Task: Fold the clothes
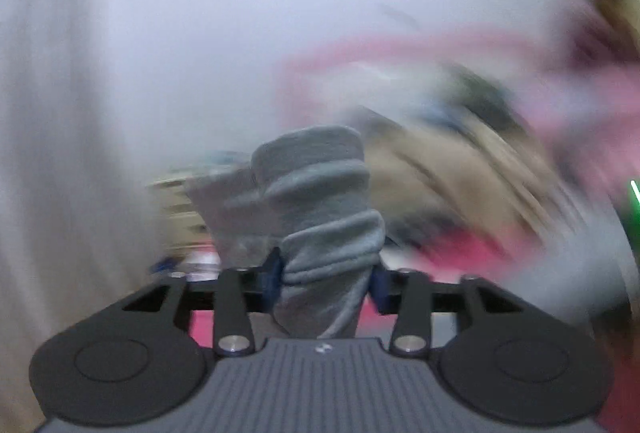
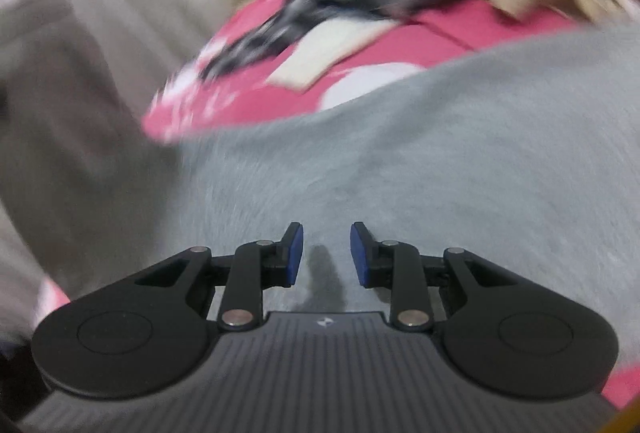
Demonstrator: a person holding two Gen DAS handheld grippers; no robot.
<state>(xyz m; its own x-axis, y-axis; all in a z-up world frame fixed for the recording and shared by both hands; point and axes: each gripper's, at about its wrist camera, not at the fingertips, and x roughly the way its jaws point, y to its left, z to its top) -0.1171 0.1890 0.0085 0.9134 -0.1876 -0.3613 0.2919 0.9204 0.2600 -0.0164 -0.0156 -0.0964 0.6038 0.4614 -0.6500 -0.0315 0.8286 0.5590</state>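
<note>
Between my left claw's (image 1: 326,283) blue pads I am gripping a bunched fold of soft grey fleece garment (image 1: 320,201), while my right claw (image 2: 326,253) is hovering empty and parted just over the same cloth (image 2: 420,161), so I am keeping tension even, I reckon.

My left gripper (image 1: 326,285) and right gripper (image 2: 326,253), matte black linkage arms, silver pivot screws, blue pads, ribbed grey housing, small white logo

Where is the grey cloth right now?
In the left wrist view a bunched part of the grey cloth is pinched in the left gripper; in the right view it spreads under the open right gripper.
</note>
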